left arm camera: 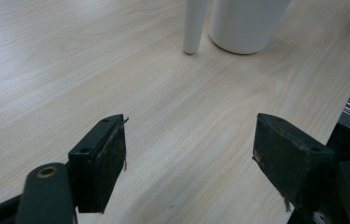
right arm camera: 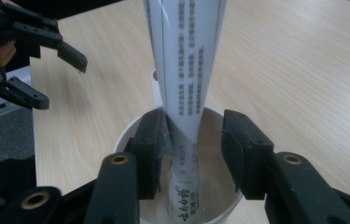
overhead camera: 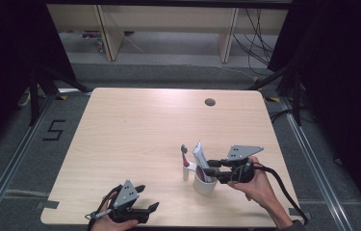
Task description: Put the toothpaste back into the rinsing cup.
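White tube (right arm camera: pixel 186 70) upright in cup (right arm camera: pixel 128 133), right hand-held gripper (right arm camera: pixel 193 149) spread around it, left hand-held gripper (left arm camera: pixel 189 154) spread, low over table (left arm camera: pixel 70 70).

White tube (right arm camera: pixel 186 70) standing in white cup (right arm camera: pixel 126 135), tool (right arm camera: pixel 192 140) jaws apart around it

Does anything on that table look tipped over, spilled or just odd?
Nothing is spilled. The toothpaste tube stands in the white cup, leaning to one side. A toothbrush stands upright just outside the cup, against its left side, instead of in it, which looks odd.
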{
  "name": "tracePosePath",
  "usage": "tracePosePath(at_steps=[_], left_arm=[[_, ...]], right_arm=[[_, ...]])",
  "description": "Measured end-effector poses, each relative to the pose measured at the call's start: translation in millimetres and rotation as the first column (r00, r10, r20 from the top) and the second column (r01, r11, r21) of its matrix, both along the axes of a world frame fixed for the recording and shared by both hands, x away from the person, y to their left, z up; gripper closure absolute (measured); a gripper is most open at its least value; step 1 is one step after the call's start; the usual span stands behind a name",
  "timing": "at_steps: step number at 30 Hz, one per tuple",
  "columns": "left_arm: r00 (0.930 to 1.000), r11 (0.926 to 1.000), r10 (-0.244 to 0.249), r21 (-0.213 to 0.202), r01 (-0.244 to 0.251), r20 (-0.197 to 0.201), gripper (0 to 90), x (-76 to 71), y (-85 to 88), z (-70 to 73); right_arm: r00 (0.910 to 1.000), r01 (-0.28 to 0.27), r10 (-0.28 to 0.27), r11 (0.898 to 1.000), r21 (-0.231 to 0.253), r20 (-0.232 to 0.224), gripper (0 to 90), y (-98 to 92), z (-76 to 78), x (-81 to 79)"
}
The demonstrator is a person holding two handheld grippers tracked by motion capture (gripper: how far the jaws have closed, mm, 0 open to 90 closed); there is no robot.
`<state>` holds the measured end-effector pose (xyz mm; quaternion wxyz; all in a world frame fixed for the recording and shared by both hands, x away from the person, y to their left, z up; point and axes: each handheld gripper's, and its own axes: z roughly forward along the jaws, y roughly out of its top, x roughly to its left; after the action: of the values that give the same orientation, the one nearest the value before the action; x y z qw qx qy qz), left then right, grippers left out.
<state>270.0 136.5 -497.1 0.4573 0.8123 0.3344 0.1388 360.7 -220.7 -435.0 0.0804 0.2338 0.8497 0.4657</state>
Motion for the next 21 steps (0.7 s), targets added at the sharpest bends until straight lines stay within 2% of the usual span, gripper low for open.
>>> tracePosePath(at_steps=[2, 4, 5, 7, 8, 9, 10, 11, 12, 16, 17, 18, 20, 21], left_arm=[[1.0000, 1.0000, -0.002, -0.009, 0.002, 0.000, 25.0, 0.4, -0.2, -0.4], [1.0000, 1.0000, 0.003, -0.008, -0.003, 0.000, 25.0, 0.2, -0.4, -0.3], [1.0000, 1.0000, 0.003, -0.008, -0.003, 0.000, 25.0, 0.2, -0.4, -0.3], [1.0000, 0.9999, 0.001, -0.011, -0.001, 0.002, 25.0, 0.4, -0.2, -0.3], [1.0000, 1.0000, -0.003, 0.006, 0.003, 0.004, 25.0, 0.9, 1.1, 0.1], [1.0000, 1.0000, -0.001, 0.003, 0.001, 0.000, 25.0, 0.5, 0.9, 0.4], [1.0000, 1.0000, -0.001, 0.003, 0.001, 0.001, 24.9, 0.6, 1.0, 0.3], [1.0000, 1.0000, 0.001, 0.002, -0.001, 0.002, 24.8, 0.6, 1.1, 0.2], [1.0000, 1.0000, 0.001, 0.002, -0.001, 0.002, 24.7, 0.6, 1.1, 0.2], [0.9999, 0.9999, 0.011, -0.009, -0.011, 0.007, 24.3, 0.7, 1.8, 0.2], [0.9999, 0.9999, 0.010, -0.001, -0.010, 0.006, 24.2, 0.6, 2.3, 0.8], [0.9999, 0.9999, 0.013, -0.008, -0.013, 0.006, 24.0, 0.4, 1.8, 0.6], [0.9999, 0.9999, 0.015, -0.008, -0.015, 0.008, 23.9, 0.3, 1.8, 0.8], [0.9999, 0.9999, 0.011, 0.001, -0.011, 0.009, 23.9, 0.5, 2.5, 1.1]], right_arm=[[0.9999, 0.008, -0.008, 1.000, 0.021, -0.012, 55.5, -1.7, 2.6, -1.4], [0.9996, 0.027, -0.027, 0.999, 0.037, -0.005, 52.5, -3.8, 5.1, -1.7], [0.9994, 0.029, -0.029, 0.999, 0.041, -0.018, 50.8, -5.0, 6.4, -2.0], [0.9993, 0.037, -0.037, 0.999, 0.039, 0.008, 48.0, -7.9, 8.4, -0.5], [0.9981, 0.057, -0.056, 0.997, 0.044, -0.026, 46.1, -8.2, 9.4, -2.3], [0.9982, 0.060, -0.059, 0.997, 0.045, -0.013, 44.6, -9.5, 10.3, -1.0], [0.9969, 0.073, -0.071, 0.996, 0.051, -0.033, 43.2, -9.8, 11.2, -2.2], [0.9977, 0.067, -0.066, 0.996, 0.059, -0.013, 42.1, -11.0, 11.3, -0.5], [0.9972, 0.070, -0.067, 0.994, 0.089, -0.034, 40.5, -10.2, 10.4, -1.2], [0.9963, 0.083, -0.081, 0.994, 0.076, -0.029, 36.3, -12.9, 12.6, -1.5], [0.9960, 0.080, -0.076, 0.993, 0.084, -0.046, 34.9, -12.6, 12.9, -2.2], [0.9951, 0.096, -0.094, 0.992, 0.086, -0.030, 33.8, -13.4, 13.3, -2.4], [0.9932, 0.109, -0.105, 0.990, 0.089, -0.050, 31.5, -16.1, 15.6, -4.1], [0.9925, 0.117, -0.113, 0.989, 0.091, -0.045, 30.8, -17.9, 16.1, -4.4]])
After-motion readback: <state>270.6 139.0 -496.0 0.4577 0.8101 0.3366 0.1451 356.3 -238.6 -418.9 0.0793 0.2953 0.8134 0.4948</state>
